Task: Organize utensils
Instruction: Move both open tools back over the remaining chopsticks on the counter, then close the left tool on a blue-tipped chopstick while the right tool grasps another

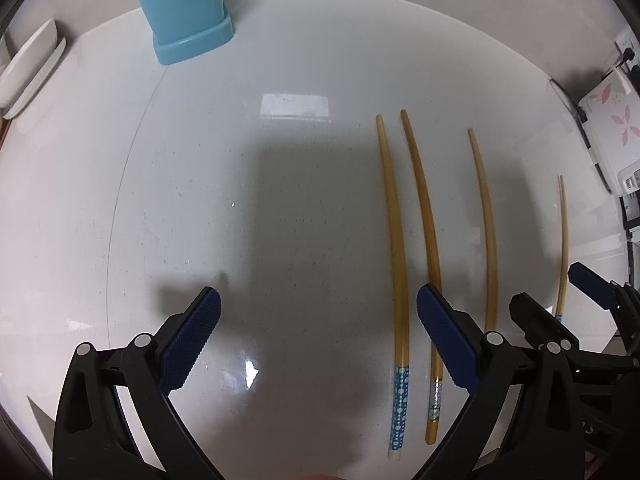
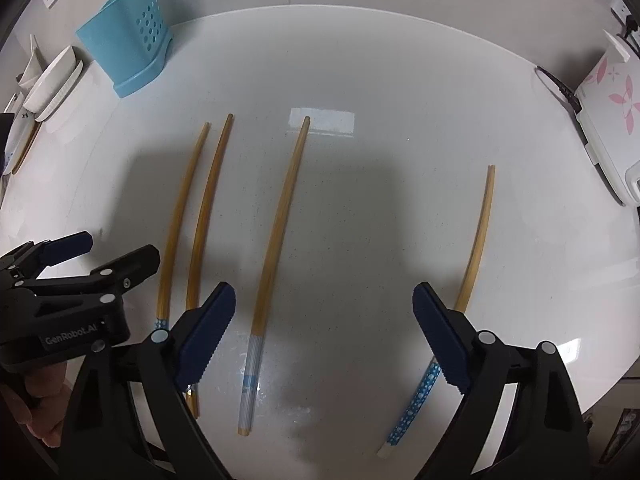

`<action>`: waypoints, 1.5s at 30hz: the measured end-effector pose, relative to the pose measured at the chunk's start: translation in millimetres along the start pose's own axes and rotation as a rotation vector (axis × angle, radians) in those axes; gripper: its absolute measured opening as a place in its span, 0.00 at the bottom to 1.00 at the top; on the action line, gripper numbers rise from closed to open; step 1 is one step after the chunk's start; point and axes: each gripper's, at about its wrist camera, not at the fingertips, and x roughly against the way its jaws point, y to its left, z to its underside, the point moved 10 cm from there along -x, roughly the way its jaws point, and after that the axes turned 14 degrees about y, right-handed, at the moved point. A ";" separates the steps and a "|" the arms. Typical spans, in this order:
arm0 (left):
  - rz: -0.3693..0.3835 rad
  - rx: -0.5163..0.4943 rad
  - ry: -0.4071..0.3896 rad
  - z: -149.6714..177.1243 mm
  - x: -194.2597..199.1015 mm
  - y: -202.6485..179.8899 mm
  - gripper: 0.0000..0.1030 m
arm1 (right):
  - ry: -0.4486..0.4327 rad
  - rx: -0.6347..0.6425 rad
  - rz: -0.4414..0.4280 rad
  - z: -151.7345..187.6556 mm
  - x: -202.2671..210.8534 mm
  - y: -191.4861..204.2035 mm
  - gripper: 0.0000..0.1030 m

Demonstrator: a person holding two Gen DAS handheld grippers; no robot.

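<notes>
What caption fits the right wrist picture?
Open right claw hovers over four chopsticks on a white table, blue holder behind.

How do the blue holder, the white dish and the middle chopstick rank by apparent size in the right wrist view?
1. Blue holder, the bulkiest shape.
2. Middle chopstick, the longest but thin; it lies nearer the camera, so this ranking against the holder is unsure.
3. White dish, smallest, squeezed at the fisheye edge.

glossy speckled stone-like countertop (image 2: 360, 60), smooth bamboo-like chopsticks (image 2: 280, 216), perforated blue plastic holder (image 2: 128, 40).
</notes>
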 end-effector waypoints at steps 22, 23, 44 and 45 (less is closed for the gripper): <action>-0.120 -0.025 0.103 14.6 -1.4 6.1 0.36 | 0.096 0.017 0.003 10.1 -10.3 18.6 0.64; -0.122 -0.025 0.105 14.4 -0.4 6.1 0.23 | 0.101 0.016 0.001 10.4 -11.4 19.3 0.60; -0.049 -0.025 0.107 -9.0 6.2 37.1 0.07 | 0.206 -0.067 -0.044 1.2 -24.2 21.9 0.07; -0.047 -0.024 0.104 -10.7 7.5 38.9 0.07 | 0.203 -0.066 -0.042 0.3 -23.8 21.8 0.07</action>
